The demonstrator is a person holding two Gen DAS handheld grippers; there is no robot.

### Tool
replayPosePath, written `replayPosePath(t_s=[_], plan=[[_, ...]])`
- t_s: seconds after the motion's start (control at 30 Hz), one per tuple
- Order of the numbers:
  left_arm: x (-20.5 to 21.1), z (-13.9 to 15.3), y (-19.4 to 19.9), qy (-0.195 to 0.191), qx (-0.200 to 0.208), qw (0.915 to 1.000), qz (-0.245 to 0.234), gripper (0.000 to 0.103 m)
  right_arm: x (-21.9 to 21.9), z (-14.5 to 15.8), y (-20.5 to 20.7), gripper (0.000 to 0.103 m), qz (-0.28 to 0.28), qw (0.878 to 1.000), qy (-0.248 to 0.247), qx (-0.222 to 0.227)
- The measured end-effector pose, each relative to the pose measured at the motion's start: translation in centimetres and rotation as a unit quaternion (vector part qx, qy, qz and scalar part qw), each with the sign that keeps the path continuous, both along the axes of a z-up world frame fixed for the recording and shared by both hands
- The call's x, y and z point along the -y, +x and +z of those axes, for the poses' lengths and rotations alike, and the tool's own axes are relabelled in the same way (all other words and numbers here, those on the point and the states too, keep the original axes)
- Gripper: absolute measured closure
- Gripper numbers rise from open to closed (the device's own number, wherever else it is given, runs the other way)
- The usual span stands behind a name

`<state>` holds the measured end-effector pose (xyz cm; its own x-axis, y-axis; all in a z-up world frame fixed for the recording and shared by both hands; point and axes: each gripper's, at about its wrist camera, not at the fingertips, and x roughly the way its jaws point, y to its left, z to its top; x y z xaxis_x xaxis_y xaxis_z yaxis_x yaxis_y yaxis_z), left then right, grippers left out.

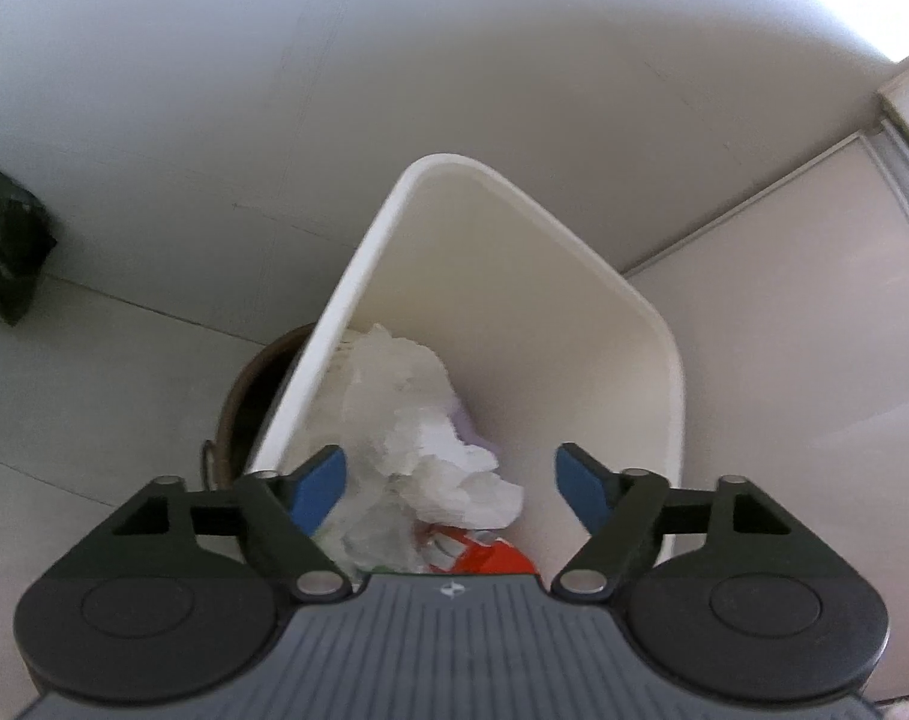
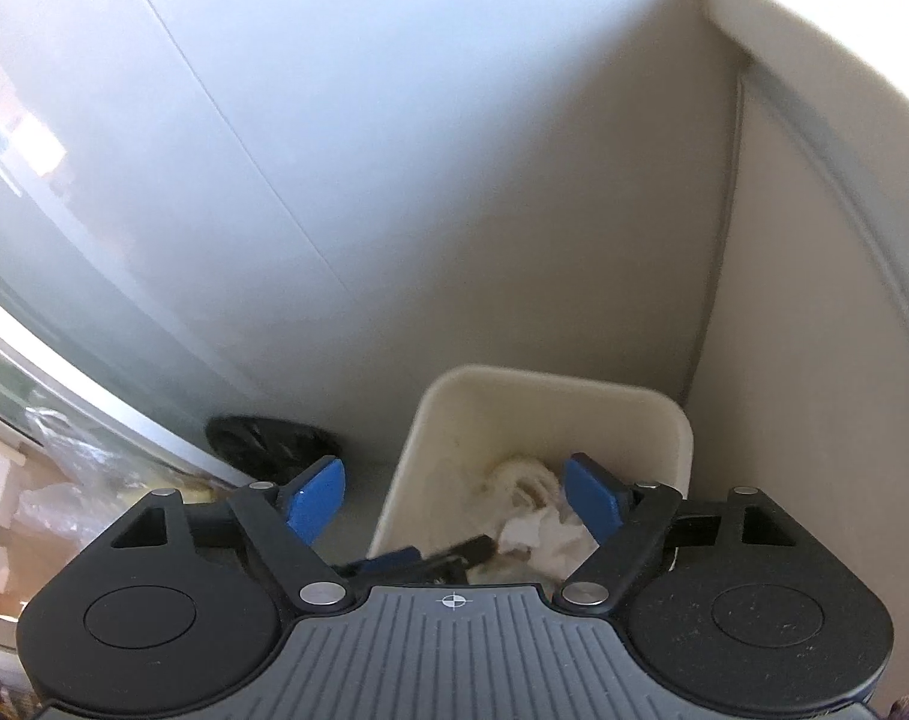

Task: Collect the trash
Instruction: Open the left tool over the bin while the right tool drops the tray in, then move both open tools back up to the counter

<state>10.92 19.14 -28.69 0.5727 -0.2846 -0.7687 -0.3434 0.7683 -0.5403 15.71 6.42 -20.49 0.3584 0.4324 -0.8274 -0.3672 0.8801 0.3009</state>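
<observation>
A white bin [image 1: 634,324] stands on the floor against the wall. It holds crumpled white paper [image 1: 418,420] and a red-orange wrapper [image 1: 490,555]. My left gripper [image 1: 451,489] hangs over the bin's mouth, open, its blue pads [image 1: 319,489] wide apart and pressing on nothing; the paper lies below them. In the right wrist view the same bin [image 2: 634,402] shows crumpled paper [image 2: 526,480] inside. My right gripper [image 2: 454,498] is open above the bin's left rim with nothing between its pads. The left gripper's fingers [image 2: 406,561] reach into the bin just below it.
A dark brown round container [image 1: 244,408] sits against the bin's left side. A black plastic bag [image 1: 4,252] lies on the floor to the left, also the black bag [image 2: 268,438]. Clear plastic bags [image 2: 64,468] lie by a glass door frame. Walls meet in a corner behind the bin.
</observation>
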Motion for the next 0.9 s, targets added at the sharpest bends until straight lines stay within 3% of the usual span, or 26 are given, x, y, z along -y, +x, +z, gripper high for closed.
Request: replayPosePath(t_s=[0.03, 0.1, 0.17, 0.53, 0.67, 0.9], plan=[[0.0, 0.1, 0.0, -0.001, 0.000, 1.0000, 0.001, 0.024, 0.2, 0.7, -0.1, 0.019, 0.001, 1.000, 0.007, 0.004], [0.2, 0.9, 0.3, 0.015, -0.003, 0.9999, 0.007, 0.009, 0.8, 2.1, -0.3, 0.014, -0.006, 1.000, 0.027, 0.014], [0.6, 1.9, 0.8, 0.032, -0.001, 0.9994, 0.010, 0.004, 1.3, 3.6, -0.2, 0.013, -0.009, 0.999, 0.040, 0.020], [3.1, 13.3, 5.0, 0.106, 0.075, 0.9915, -0.005, 0.001, 7.8, 10.6, -0.1, 0.006, -0.031, 0.994, 0.013, 0.100], [5.0, 17.3, 5.8, 0.141, 0.110, 0.9834, -0.030, 0.001, 11.3, 11.8, 0.0, 0.006, -0.053, 0.991, -0.011, 0.121], [10.0, 22.8, 6.9, 0.196, 0.170, 0.9607, -0.099, 0.001, 17.3, 13.7, 0.2, 0.006, -0.083, 0.983, -0.044, 0.157]])
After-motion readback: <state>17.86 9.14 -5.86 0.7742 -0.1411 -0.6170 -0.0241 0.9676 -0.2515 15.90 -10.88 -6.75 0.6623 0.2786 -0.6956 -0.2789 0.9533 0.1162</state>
